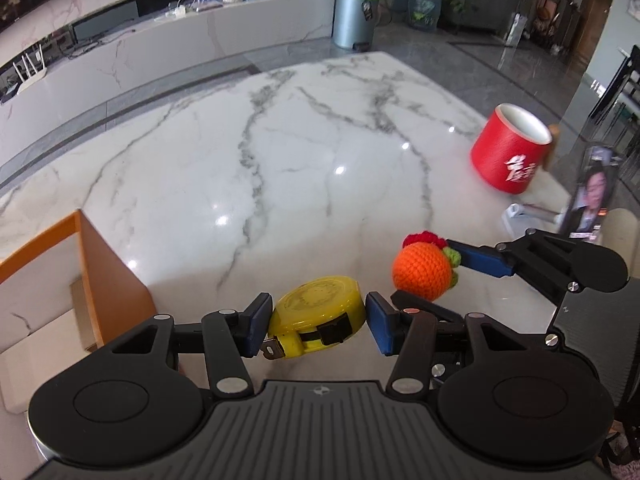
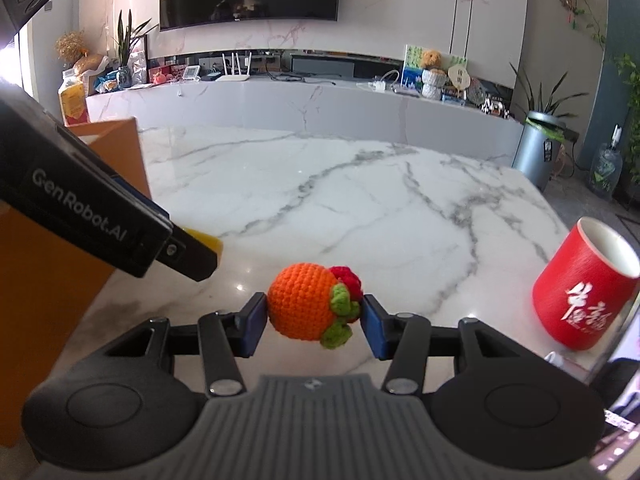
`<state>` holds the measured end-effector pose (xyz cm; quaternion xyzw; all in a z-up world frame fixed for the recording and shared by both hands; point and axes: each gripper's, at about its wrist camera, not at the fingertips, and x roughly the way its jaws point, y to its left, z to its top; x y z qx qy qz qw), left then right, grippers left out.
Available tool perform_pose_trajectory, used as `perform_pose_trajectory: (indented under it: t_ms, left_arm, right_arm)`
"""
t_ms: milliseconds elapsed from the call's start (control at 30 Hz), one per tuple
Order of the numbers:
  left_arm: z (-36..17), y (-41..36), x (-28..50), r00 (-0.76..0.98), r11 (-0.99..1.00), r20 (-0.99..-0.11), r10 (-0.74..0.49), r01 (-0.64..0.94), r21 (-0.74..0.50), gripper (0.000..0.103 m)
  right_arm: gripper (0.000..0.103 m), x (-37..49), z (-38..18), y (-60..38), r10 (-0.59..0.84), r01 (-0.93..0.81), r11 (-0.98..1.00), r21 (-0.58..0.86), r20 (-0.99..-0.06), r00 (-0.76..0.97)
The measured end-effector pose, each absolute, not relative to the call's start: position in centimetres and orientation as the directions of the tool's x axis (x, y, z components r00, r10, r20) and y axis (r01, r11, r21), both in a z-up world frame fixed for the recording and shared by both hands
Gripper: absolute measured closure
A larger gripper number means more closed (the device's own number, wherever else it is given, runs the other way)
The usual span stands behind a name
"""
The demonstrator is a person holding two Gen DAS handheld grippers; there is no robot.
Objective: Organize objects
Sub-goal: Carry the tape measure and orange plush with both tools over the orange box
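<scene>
My left gripper [image 1: 318,322] is shut on a yellow tape measure [image 1: 316,314], held clear above the white marble table [image 1: 248,152]. Its blue pads [image 1: 256,326] press both sides of the case. My right gripper [image 2: 314,320] is shut on an orange crocheted fruit [image 2: 302,300] with green leaves and a red tip, also off the table. In the left wrist view that fruit [image 1: 422,270] and the right gripper [image 1: 440,274] hang just right of the tape measure. In the right wrist view the left gripper's body crosses the left side, with a corner of the tape measure [image 2: 206,240] showing.
An orange open box [image 1: 92,264] stands at the table's left edge, seen as well in the right wrist view as an orange box [image 2: 60,248]. A red mug [image 1: 512,148] with white characters stands at the right, near a phone on a stand [image 1: 592,196]. A grey bin [image 1: 354,14] is on the floor beyond.
</scene>
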<state>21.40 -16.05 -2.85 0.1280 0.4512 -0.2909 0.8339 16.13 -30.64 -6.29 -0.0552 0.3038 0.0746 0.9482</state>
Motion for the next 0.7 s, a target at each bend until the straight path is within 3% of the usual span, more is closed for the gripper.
perform_pose_trajectory:
  t_ms: [400, 700]
  left_arm:
    - [4.0, -8.7, 17.9, 0.485, 0.795, -0.760, -0.432, 0.604, -0.066, 0.043]
    - [4.8, -1.1, 17.5, 0.546, 0.825, -0.773, -0.322, 0.563, 0.055, 0.043]
  right_arm:
    - [0.051, 10.7, 0.8, -25.8, 0.196, -0.270, 0.960, -0.078, -0.503, 0.842]
    - [0.051, 10.0, 3.9, -18.9, 0.338, -0.424, 0.903, -0.070, -0.491, 0.803]
